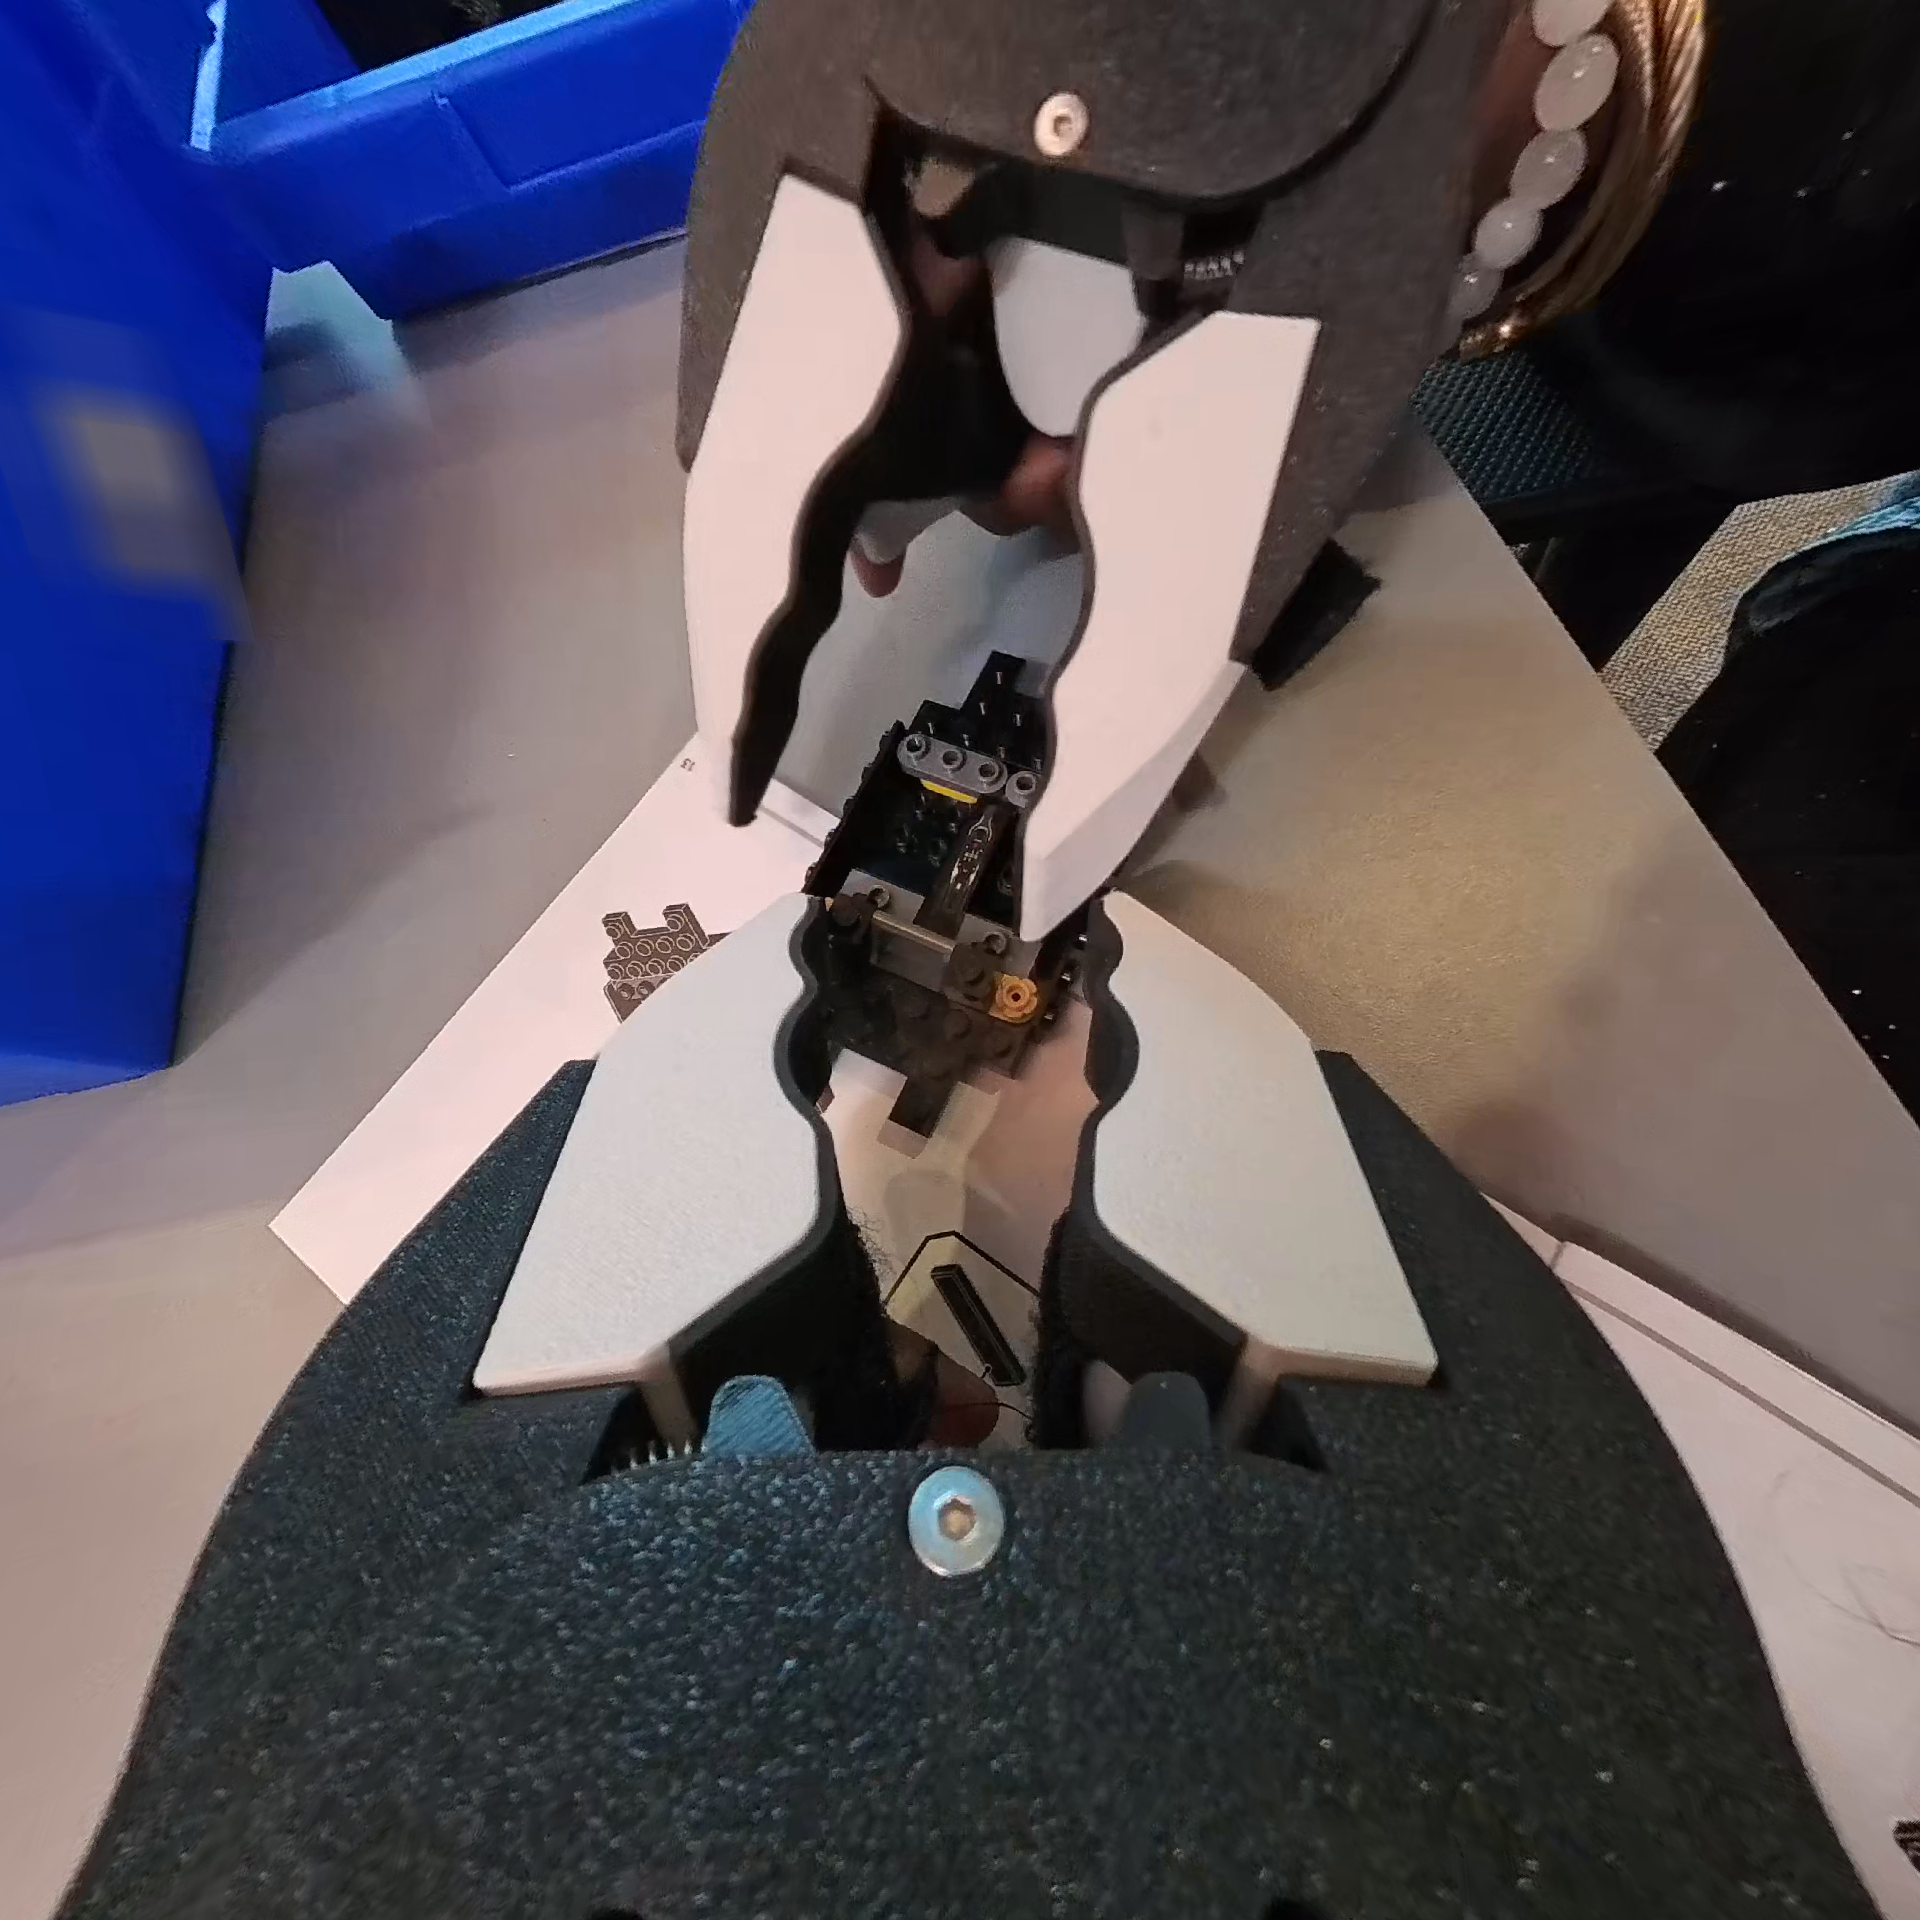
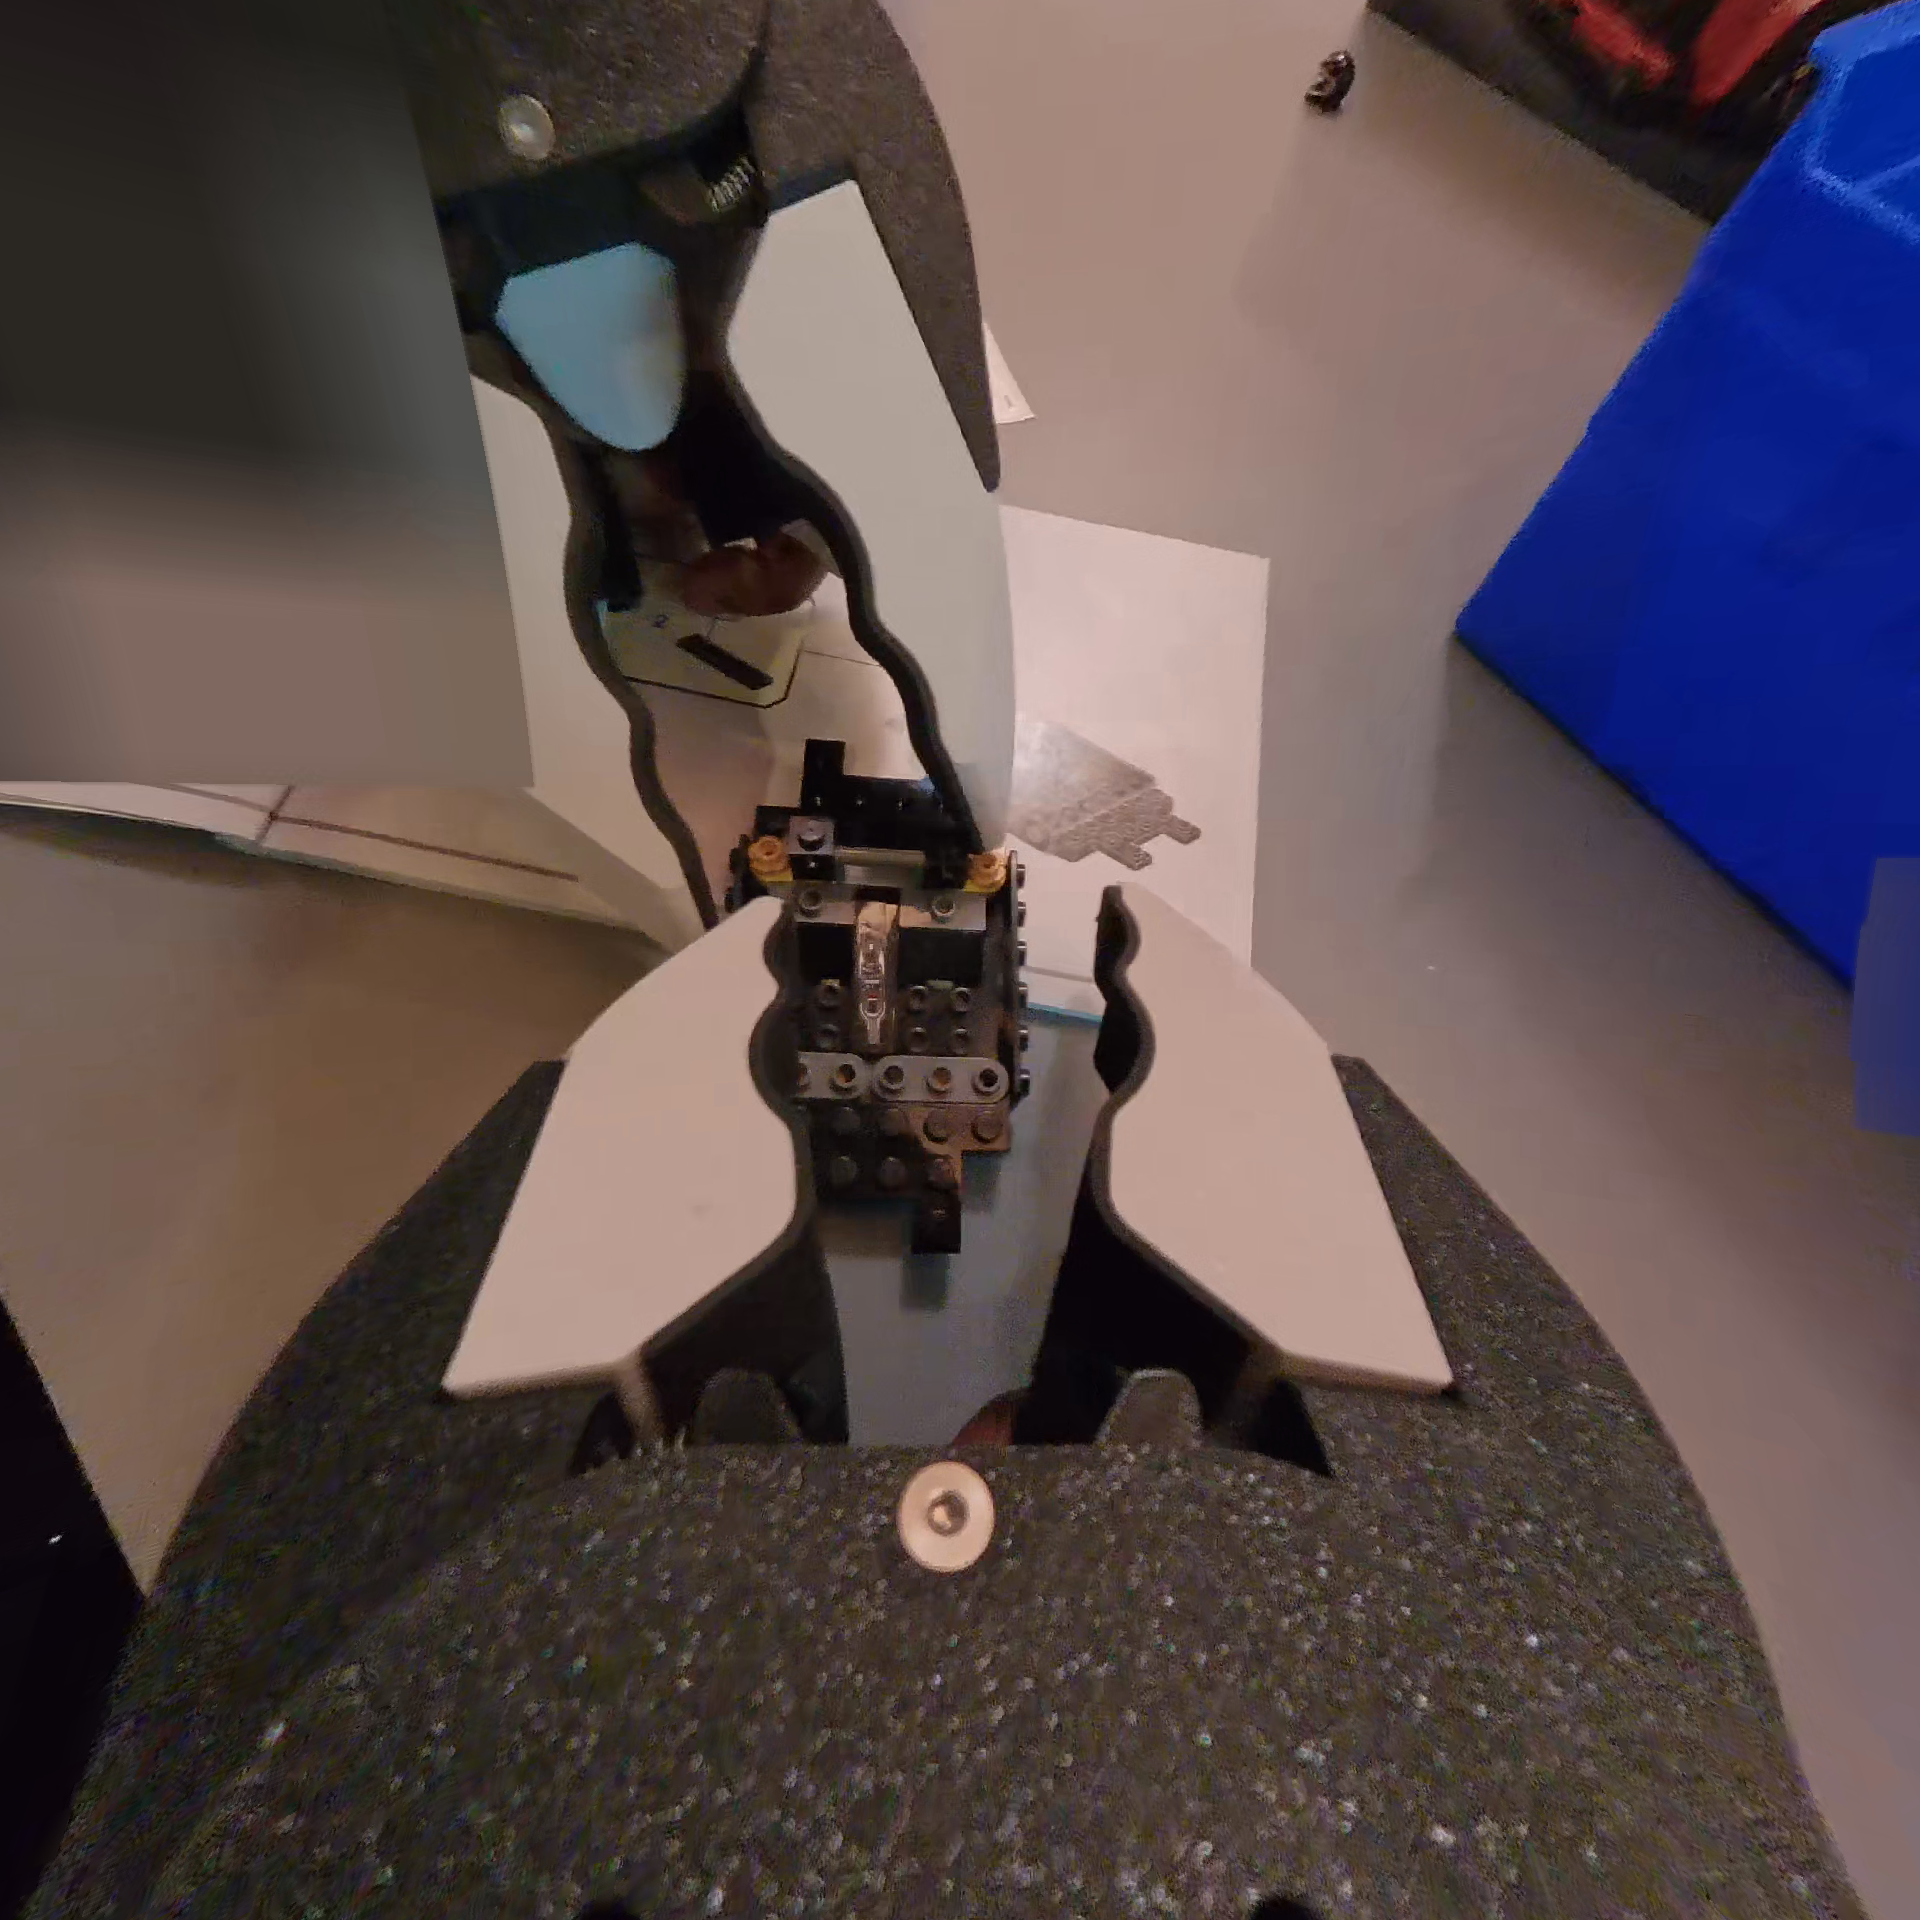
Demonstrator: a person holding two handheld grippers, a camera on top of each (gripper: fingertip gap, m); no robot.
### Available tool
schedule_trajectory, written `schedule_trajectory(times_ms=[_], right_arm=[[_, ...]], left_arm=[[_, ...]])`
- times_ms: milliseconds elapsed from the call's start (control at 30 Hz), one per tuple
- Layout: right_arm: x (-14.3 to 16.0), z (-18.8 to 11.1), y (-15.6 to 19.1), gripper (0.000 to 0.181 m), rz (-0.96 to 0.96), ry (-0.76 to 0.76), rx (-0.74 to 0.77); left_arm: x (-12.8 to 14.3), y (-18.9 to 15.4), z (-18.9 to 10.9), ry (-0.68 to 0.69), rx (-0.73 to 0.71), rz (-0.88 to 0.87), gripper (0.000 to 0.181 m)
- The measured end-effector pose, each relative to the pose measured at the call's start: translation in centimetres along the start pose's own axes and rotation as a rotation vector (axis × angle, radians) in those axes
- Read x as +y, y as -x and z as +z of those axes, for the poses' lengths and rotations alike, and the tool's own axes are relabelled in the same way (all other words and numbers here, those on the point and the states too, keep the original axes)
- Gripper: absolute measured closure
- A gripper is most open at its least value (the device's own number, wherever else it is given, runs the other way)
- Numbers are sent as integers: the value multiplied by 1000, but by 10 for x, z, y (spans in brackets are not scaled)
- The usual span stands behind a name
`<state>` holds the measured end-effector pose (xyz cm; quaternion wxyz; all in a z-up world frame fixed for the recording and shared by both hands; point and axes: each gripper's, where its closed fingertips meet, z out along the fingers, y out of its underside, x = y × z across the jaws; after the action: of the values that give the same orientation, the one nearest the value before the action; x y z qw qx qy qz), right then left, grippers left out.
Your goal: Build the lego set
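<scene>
Black lego model [image 1: 940,914] is flanked at frame centre by left gripper [image 1: 951,951] and right gripper [image 2: 940,940], both wide.

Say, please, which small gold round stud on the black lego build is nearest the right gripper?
The left gold stud, just beyond the left finger; the right stud sits clear.
</scene>
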<state>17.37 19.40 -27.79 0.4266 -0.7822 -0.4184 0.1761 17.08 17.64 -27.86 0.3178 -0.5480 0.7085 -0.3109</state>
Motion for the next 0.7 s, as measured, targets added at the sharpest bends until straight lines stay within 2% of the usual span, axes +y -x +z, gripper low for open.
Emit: schedule_trajectory(times_ms=[300,400,433,533,600,700], right_arm=[[3,2,-4,136,68,20,-58],[2,1,-9,143,56,12,-16],[2,0,-19,167,55,9,59],[1,0,-15,174,10,-1,48],[-5,-5,-11,170,14,-51,12],[-5,-6,5,148,39,-54,-120]], left_arm=[[0,0,0,0,1,3,134],[0,-1,0,0,2,3,134],[0,-1,0,-1,4,5,134],[0,0,0,-1,0,5,134],[0,0,0,-1,4,-1,134],[0,-1,0,-1,6,1,134]])
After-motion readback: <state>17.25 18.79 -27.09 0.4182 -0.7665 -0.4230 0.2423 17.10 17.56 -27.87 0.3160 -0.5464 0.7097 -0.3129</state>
